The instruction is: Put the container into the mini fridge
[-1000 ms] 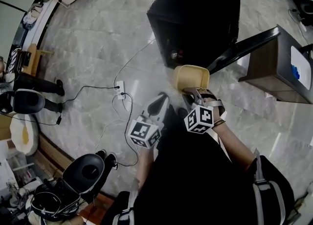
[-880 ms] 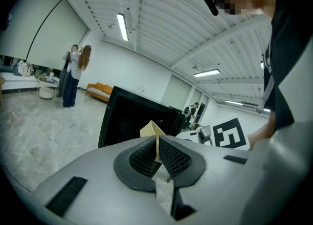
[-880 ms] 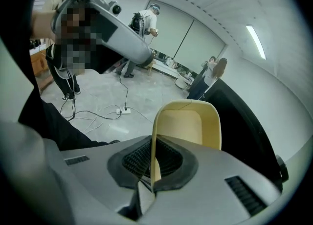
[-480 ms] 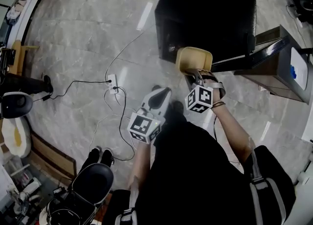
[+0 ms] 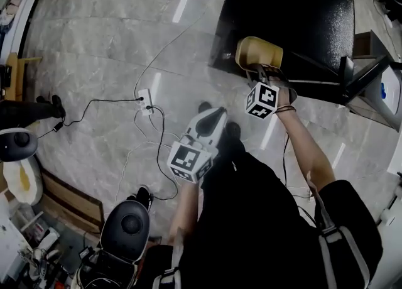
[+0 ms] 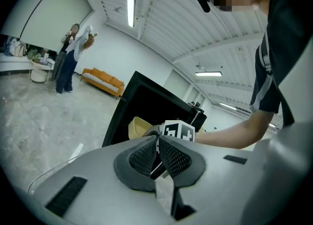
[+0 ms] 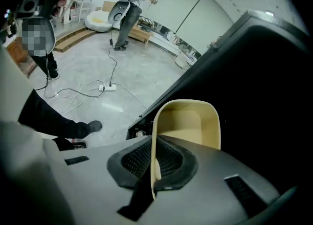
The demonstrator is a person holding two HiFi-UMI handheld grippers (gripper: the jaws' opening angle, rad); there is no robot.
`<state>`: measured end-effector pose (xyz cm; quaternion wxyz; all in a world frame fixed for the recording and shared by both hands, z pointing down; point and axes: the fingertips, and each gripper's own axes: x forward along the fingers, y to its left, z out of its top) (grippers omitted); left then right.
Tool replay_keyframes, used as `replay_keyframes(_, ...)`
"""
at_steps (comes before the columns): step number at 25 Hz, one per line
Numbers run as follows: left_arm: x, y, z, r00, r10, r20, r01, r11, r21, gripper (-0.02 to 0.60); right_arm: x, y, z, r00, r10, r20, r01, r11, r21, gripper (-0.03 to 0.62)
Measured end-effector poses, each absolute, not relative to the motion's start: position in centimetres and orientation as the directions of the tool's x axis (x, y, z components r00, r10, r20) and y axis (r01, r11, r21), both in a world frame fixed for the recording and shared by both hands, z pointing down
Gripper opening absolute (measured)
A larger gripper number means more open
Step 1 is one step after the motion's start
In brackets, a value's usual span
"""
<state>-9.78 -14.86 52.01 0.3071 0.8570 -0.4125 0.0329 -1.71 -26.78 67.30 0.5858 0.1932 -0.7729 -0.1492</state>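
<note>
Right gripper view: my right claw [image 7: 153, 168] is clamped on the rim of the cream container [image 7: 188, 119], held at the dark mouth of the mini fridge [image 7: 264, 82]; my left claw [image 6: 157, 156] is closed on nothing; carrying looks nearly done, I judge; setting it inside and letting go remain.

We see an evenly bright room lit by ceiling strip lights [image 6: 130, 10] whose reflections streak the glossy floor [image 5: 94, 61] left of the mini fridge [image 5: 289, 17], itself a near-black mass, while every view bends fisheye-like toward dark corners.
</note>
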Motion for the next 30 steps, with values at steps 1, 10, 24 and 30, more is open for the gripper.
replay_keyframes(1,-9.8,-15.1,52.4,0.660,-0.684,0.310,-0.724,-0.469,0.506,0.043,-1.7,-27.5,68.0,-0.231,-0.473,0.850,-0.117,0.881,0.458,0.026)
replay_keyframes(10,-11.1,-16.9,54.9,0.677,-0.665,0.315,-0.707,-0.470,0.529,0.043,-1.6,-34.6,72.8,-0.150,-0.495,0.856,-0.096,0.869,0.486,0.028)
replay_keyframes(24,-11.4,-17.4,56.6,0.701,-0.629,0.338,-0.694,-0.491,0.526,0.043,1.9,-39.9,79.2,-0.016,-0.500,0.866,-0.161,0.856,0.491,0.032)
replay_keyframes(30,-10.3,-17.3,56.6,0.715,-0.610,0.341,-0.684,-0.510,0.522,0.043,3.1,-40.4,80.8,0.014,-0.493,0.870,-0.177,0.855,0.488,0.041)
